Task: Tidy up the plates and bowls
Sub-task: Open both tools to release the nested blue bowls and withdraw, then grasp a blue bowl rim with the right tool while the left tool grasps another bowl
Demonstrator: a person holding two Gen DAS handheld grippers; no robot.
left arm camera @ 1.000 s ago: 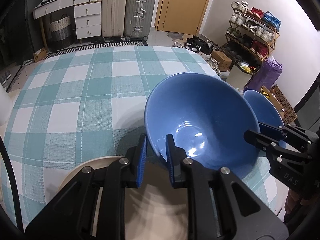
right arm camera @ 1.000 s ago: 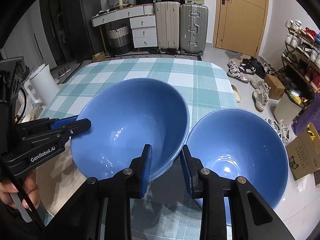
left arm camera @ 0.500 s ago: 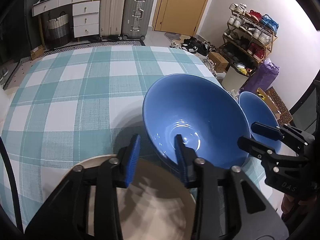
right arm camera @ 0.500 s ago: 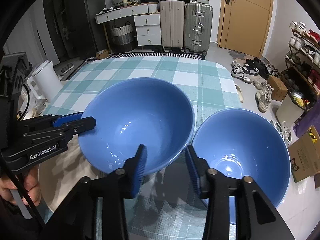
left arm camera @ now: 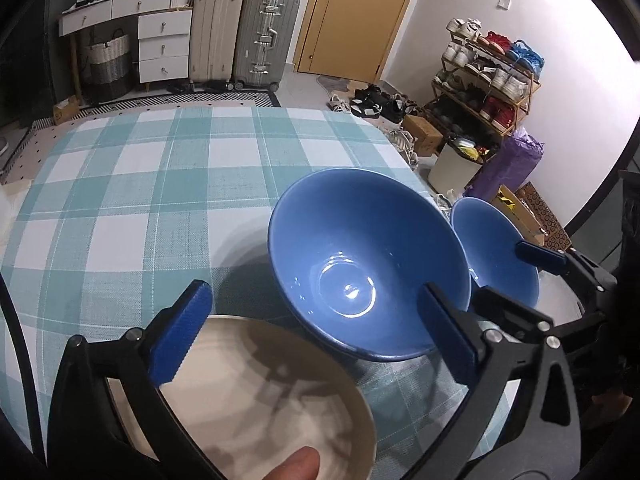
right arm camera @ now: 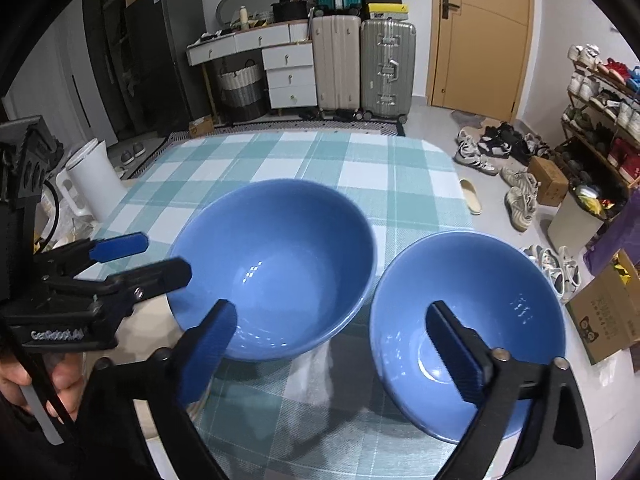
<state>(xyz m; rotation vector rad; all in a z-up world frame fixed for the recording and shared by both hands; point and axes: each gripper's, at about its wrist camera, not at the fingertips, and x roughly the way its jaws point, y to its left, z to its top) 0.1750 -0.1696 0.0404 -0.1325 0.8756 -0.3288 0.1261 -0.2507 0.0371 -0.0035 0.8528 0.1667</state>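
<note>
A large blue bowl (left arm camera: 368,264) (right arm camera: 272,272) stands on the checked tablecloth (left arm camera: 160,184). A second blue bowl (left arm camera: 492,248) (right arm camera: 472,320) stands just to its right. A cream plate (left arm camera: 260,400) lies at the near left, under my left gripper (left arm camera: 314,332) (right arm camera: 148,260). That gripper's jaws are opening wide. The large bowl's near left rim lies between them, and neither pad touches it. My right gripper (right arm camera: 332,342) (left arm camera: 508,276) is opening too. It hangs over the gap between the two bowls and grips nothing.
The table's right edge (right arm camera: 460,200) drops to a floor with shoes and a cardboard box (right arm camera: 608,320). A white kettle (right arm camera: 92,176) stands off the table's left side. Suitcases (right arm camera: 364,64) and drawers line the far wall. A thumb (left arm camera: 296,464) shows at the bottom.
Both grippers have let go of the large blue bowl's rim and spread wide. The bowl, tilted before, now sits level on the cloth. Neither hand has shifted much.
</note>
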